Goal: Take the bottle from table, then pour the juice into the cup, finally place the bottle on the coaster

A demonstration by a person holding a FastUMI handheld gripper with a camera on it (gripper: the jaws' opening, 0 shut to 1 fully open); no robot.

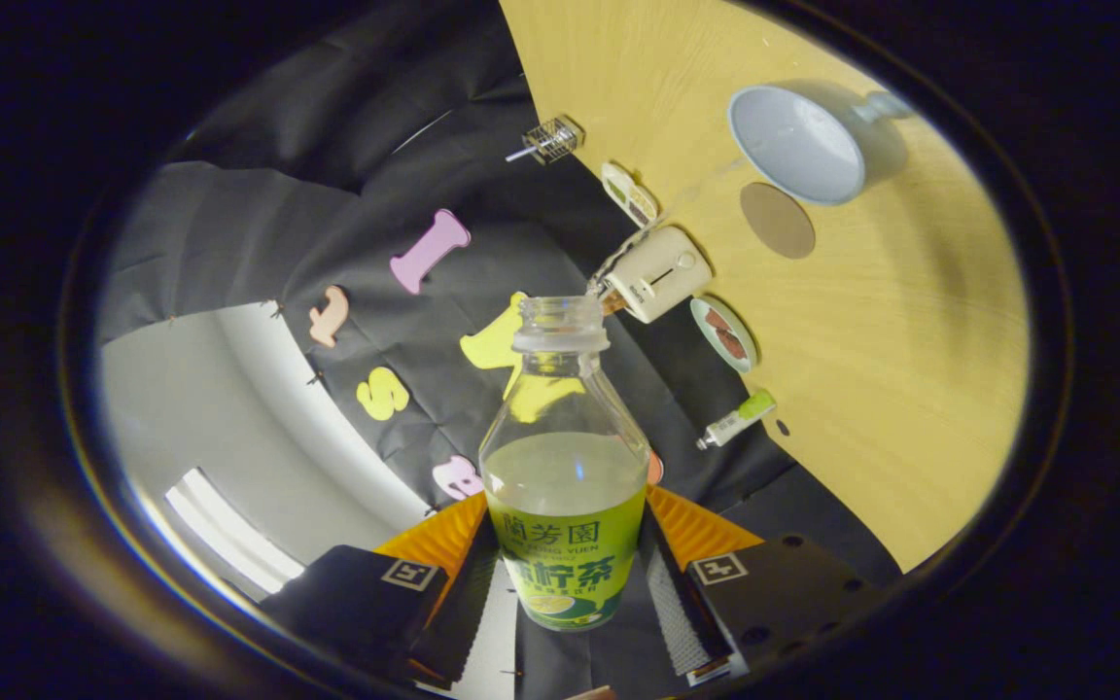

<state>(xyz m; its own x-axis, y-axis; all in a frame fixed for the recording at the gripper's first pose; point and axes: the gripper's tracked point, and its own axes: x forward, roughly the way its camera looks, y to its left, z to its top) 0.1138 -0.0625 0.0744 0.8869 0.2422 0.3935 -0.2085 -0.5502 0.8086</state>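
My gripper [565,593] is shut on a clear bottle [565,486] with a green-yellow label, both fingers pressing its lower body. The bottle has no cap and holds pale juice up to its shoulder. It is lifted off the table, and the whole scene appears rolled sideways. Beyond the bottle's mouth, on the wooden table [910,389], stands a light blue cup [798,146] with a handle, its inside showing nothing I can make out. A round brown coaster [778,221] lies just beside the cup, nearer to me.
Along the table's far edge stand a cream toaster-like appliance [657,272], a small plate [723,333] with dark food, another small dish [629,194], a wire basket [550,141] and a green-capped tube [737,420]. Black cloth forms the wall behind.
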